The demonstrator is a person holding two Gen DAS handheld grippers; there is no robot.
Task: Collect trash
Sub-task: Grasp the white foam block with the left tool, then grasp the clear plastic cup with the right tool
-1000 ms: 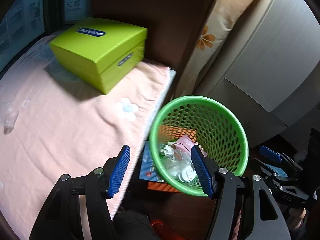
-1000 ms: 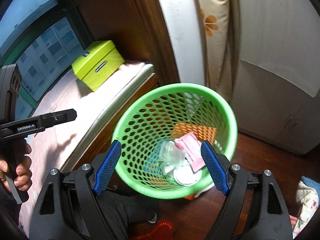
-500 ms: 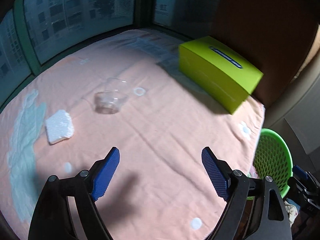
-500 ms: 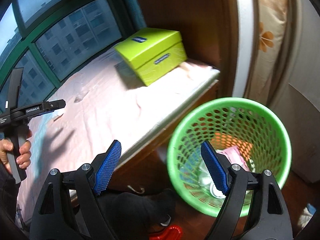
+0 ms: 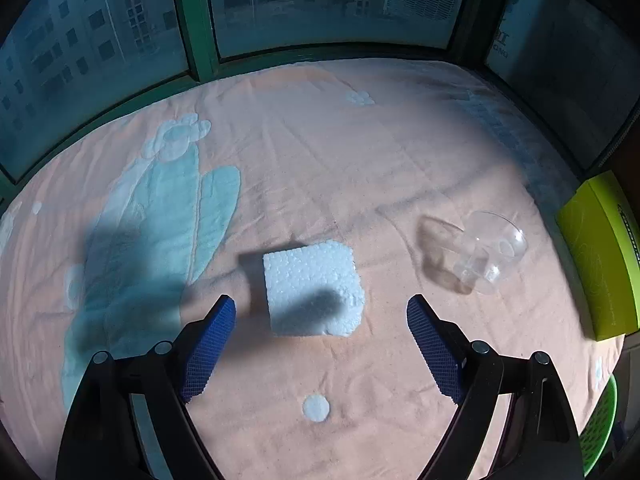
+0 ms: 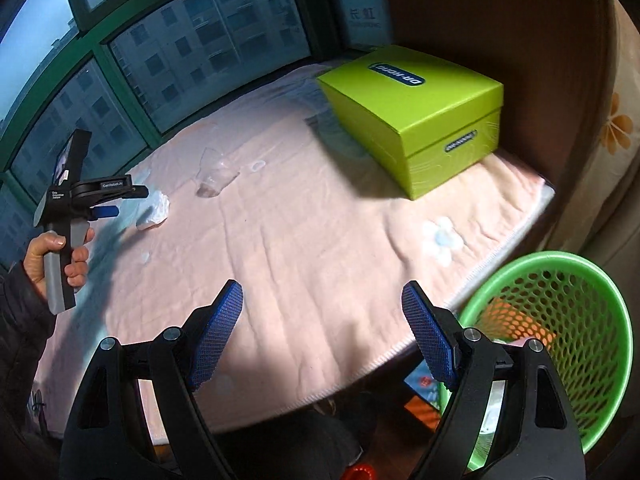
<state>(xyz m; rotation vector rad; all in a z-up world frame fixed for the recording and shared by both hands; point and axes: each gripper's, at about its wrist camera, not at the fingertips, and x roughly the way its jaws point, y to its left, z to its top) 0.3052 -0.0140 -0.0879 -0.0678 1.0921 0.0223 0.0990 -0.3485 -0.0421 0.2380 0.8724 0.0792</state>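
Hovering left gripper (image 5: 320, 308), jaws released, over pebbly foam block (image 5: 314, 288), right gripper (image 6: 322, 300) released.

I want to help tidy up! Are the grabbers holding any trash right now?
No. The left gripper is open above the foam block, not touching it, and the right gripper is open and empty.

Right gripper (image 6: 322, 304) gapes over the pink blanket (image 6: 304, 240). Green box (image 6: 416, 114) at 1 o'clock, basket (image 6: 560, 344) at 4. Left gripper (image 6: 120, 200) at 9, beside foam (image 6: 156, 212); cup (image 6: 216, 182) just beyond.
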